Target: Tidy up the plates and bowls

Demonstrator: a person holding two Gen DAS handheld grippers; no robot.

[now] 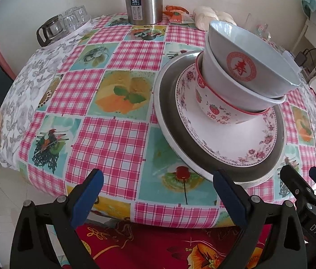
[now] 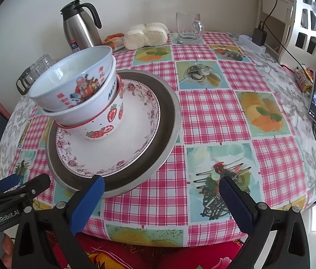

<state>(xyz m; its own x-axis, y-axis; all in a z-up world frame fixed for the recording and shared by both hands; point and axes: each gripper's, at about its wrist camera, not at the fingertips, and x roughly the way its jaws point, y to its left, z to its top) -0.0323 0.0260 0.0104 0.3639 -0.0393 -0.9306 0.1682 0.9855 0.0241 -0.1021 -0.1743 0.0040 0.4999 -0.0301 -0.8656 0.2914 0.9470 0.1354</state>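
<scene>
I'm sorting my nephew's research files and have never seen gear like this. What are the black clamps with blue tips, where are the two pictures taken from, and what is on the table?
There is no robot here: a person holds one pair of hand tongs in each hand, with a wide-angle camera on each looking forward along the fingers. One picture is from the left tongs, the other from the right tongs. Both pairs are open and hold nothing.

On the checked tablecloth stands a neat stack: a metal tray, a flowered plate on it, then a strawberry bowl with two more bowls nested inside, leaning a little.

Behind stand a steel thermos jug, a glass mug and pale bread buns.
</scene>
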